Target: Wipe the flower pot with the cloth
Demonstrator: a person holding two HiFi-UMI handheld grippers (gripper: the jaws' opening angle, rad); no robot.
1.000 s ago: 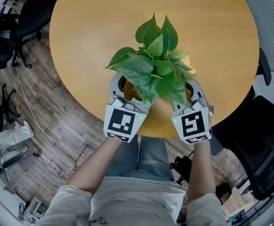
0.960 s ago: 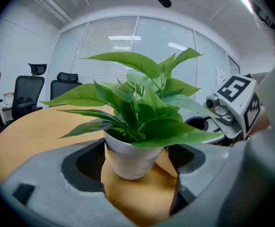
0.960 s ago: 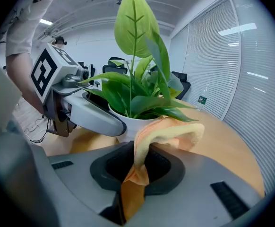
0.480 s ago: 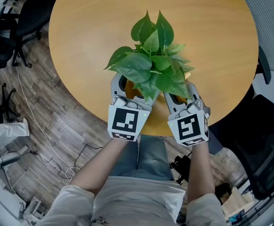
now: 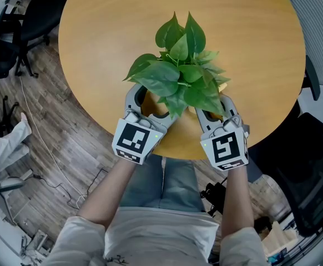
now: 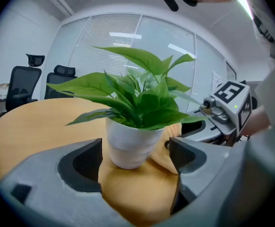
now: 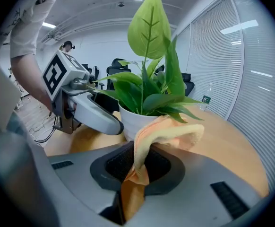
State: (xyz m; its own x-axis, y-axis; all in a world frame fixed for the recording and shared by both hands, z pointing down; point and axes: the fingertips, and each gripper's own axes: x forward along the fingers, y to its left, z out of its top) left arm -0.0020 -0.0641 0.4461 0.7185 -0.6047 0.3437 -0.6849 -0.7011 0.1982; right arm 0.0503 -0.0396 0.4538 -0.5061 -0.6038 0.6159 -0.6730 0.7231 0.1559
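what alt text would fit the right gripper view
The right gripper pinches an orange cloth draped against a white flower pot of green leaves on a wooden table. The left gripper enters at the picture's left.

A round wooden counter [image 5: 106,32] fills the head view's middle. Black office chairs [image 5: 14,35] stand at ten o'clock on plank flooring [image 5: 72,143], where a white cable [image 5: 38,131] trails at eight o'clock.
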